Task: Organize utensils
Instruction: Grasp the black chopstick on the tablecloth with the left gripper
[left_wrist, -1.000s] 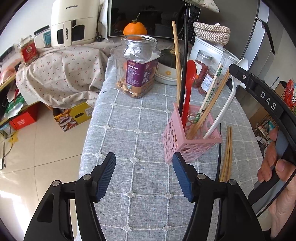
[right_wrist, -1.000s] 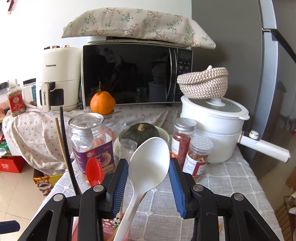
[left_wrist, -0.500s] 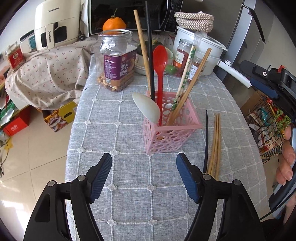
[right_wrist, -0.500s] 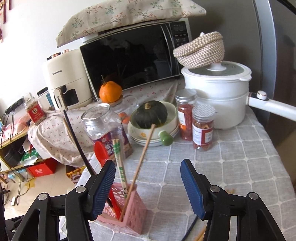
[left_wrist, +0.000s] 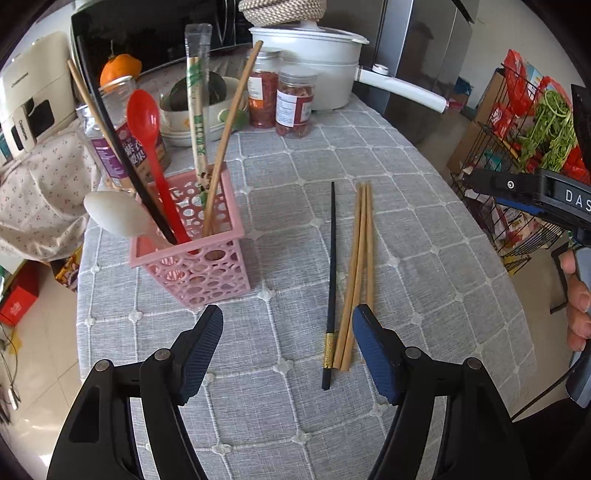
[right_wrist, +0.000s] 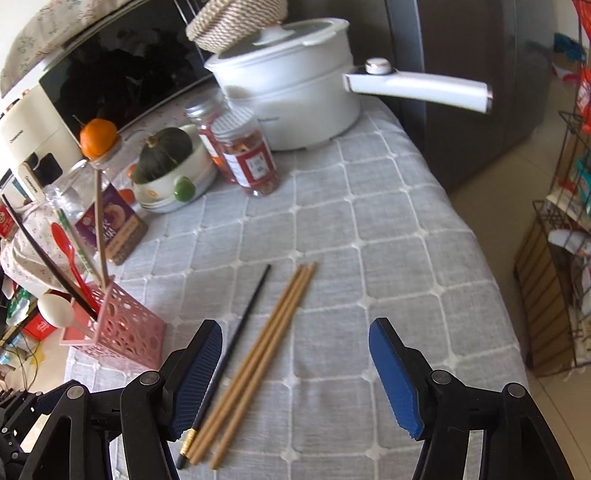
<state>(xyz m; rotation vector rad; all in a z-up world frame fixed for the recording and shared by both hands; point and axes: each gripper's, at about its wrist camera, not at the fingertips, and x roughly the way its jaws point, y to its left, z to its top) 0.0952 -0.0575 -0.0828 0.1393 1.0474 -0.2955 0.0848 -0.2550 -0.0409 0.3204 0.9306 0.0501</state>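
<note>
The pink basket (left_wrist: 192, 254) is taken as the landmark; it stands on the surface (left_wrist: 424, 236), which is covered by a grey checked cloth. Inside the basket a red spoon (left_wrist: 146, 125), a white spoon (left_wrist: 118, 218), a black chopstick (left_wrist: 110, 122), a bare wooden chopstick (left_wrist: 231, 129) and a paper-sleeved pair of chopsticks (left_wrist: 197, 122) are held upright or leaning. In the left wrist view, a single black chopstick with a gold band (left_wrist: 331, 280) is seen lying flat to the right of the basket, and three wooden chopsticks (left_wrist: 358, 269) lie together just beyond it, farther from the basket. None of these four touches the basket.

The left tool (left_wrist: 288, 350) is held with its fingers wide apart and nothing between them, nearer the camera than the basket; its right finger is seen just beside the near ends of the loose chopsticks. The right tool (right_wrist: 295, 369) is likewise spread apart and empty, above the near ends of the wooden chopsticks in its own view, with the basket to its left.

Behind the basket stand a purple-labelled jar (left_wrist: 122, 147), two red-filled jars (left_wrist: 280, 99), a bowl stack with a green squash (right_wrist: 166, 162) and a white pot (left_wrist: 314, 62).
</note>
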